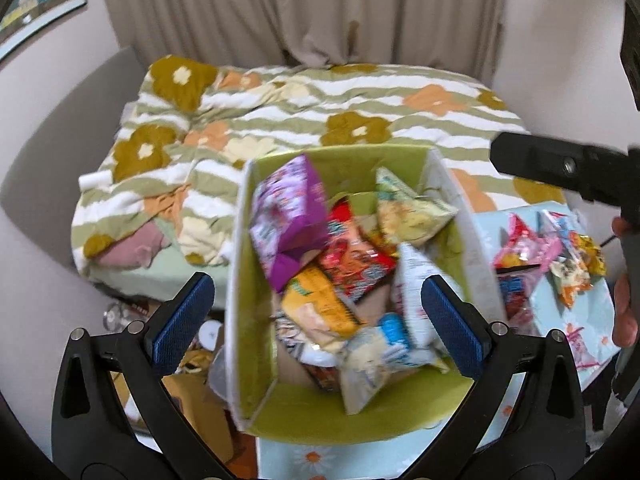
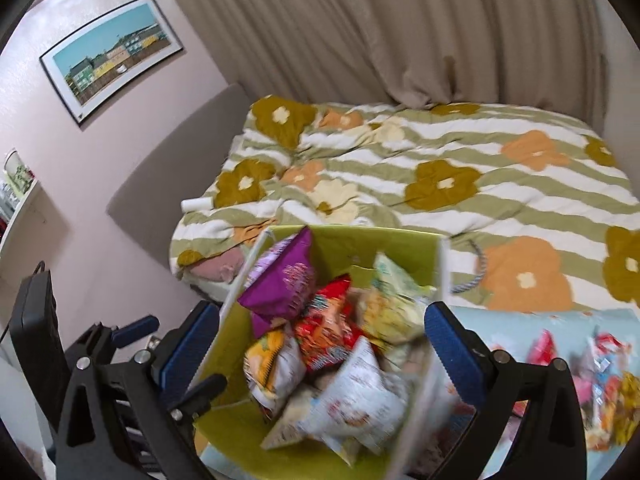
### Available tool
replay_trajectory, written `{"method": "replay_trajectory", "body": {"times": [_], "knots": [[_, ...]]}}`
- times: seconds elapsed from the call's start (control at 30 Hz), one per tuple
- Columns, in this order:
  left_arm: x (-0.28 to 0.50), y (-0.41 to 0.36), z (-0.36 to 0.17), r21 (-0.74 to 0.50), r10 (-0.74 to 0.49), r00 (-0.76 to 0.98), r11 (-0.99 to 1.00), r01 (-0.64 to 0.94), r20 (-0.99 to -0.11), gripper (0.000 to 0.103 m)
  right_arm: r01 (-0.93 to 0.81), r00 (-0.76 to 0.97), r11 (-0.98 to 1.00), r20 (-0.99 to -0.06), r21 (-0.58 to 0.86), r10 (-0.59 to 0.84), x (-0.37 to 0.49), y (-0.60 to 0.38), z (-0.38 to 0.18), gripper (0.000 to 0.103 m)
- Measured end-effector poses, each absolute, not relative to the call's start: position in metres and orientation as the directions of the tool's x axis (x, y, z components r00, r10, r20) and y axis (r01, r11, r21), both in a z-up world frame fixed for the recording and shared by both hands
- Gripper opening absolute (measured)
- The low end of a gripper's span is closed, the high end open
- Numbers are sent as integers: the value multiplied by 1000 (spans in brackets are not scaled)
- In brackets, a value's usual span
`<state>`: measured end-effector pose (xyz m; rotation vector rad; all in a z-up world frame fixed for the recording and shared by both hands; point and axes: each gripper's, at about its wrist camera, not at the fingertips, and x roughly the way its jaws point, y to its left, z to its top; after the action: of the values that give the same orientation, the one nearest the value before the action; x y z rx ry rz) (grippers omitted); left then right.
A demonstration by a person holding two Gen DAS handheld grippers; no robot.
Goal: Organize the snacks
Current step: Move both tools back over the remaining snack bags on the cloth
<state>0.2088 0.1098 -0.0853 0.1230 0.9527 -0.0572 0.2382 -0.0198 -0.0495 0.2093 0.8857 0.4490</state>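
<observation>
A white fabric box [image 1: 244,280] with a green lining [image 2: 360,248] stands on a light-blue table, filled with several snack packets. Among them are a purple packet [image 1: 288,216] [image 2: 284,280], a red one [image 1: 356,264] [image 2: 328,332] and a white one [image 1: 376,360] [image 2: 360,400]. My left gripper [image 1: 318,320] hovers over the box, open, with nothing pressed between its blue pads. My right gripper [image 2: 322,344] is also above the box, open wide and empty. Its black body [image 1: 560,166] shows at the upper right of the left wrist view. More loose snacks [image 1: 548,256] [image 2: 600,380] lie on the table right of the box.
Behind the table is a bed with a flowered, striped duvet [image 1: 320,104] [image 2: 440,168] and a beige curtain [image 2: 400,32]. A framed picture [image 2: 112,56] hangs on the left wall. Clutter lies on the floor [image 1: 192,380] left of the box. A person's hand [image 1: 624,312] is at the right edge.
</observation>
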Motion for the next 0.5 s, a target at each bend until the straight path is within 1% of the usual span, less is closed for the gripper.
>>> {"method": "replay_trajectory", "body": {"times": [0.13,0.27,0.5], "knots": [[200,80,-80,71,-41,594,984,164,-803,103,-229,586,905,-692,359,422,216,-57,-45,103],[185,41,-75,72,-76,602,973,218,-795,103,-173,626,930,-693,325,359,193,-102,-40,103],[156,-35,-78,63,-113,596,962,266,-795,103,-110,662,955,-697,274,276,154,-196,-41,103]]}}
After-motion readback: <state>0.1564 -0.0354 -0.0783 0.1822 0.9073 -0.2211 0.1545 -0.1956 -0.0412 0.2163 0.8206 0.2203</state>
